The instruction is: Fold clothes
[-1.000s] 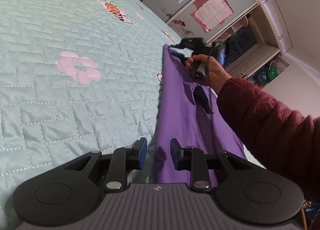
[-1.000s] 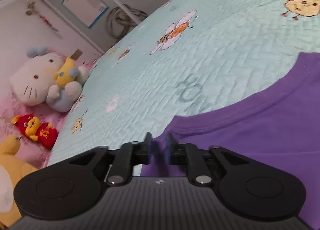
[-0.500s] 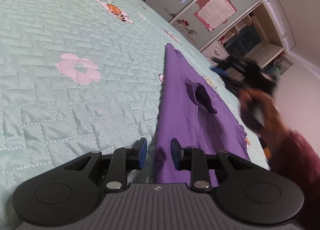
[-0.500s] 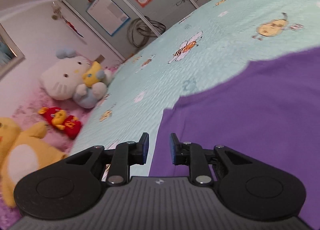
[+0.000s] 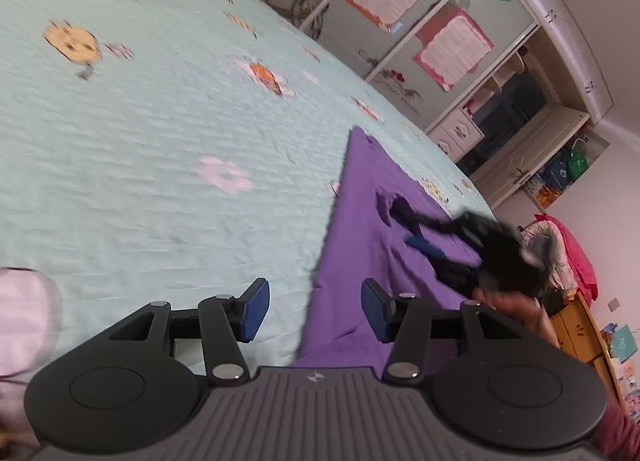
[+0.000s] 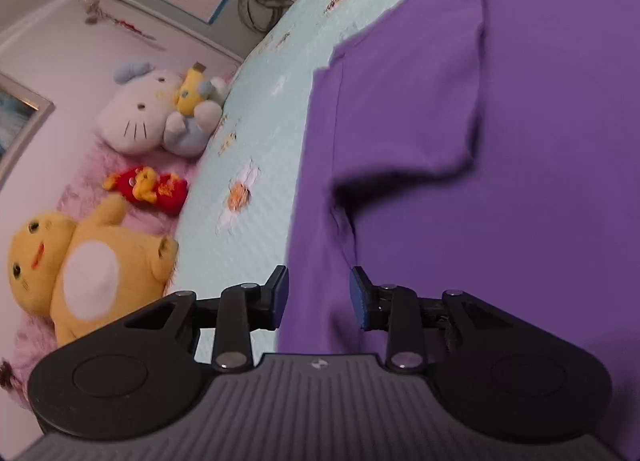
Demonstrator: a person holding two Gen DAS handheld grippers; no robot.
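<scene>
Both the left gripper [image 5: 312,311] and the right gripper [image 6: 318,293] have spread wide and released the purple shirt [image 6: 500,181], so this fold now rests on the bed [image 5: 160,141].

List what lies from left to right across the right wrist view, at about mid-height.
Yellow plush bear with a white belly → red plush toy → pale green quilted bedspread with flower patches → purple T-shirt spread flat on it.

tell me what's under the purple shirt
The shirt lies flat on the green quilt, which shows along its edges. Whatever is beneath its middle is covered.
</scene>
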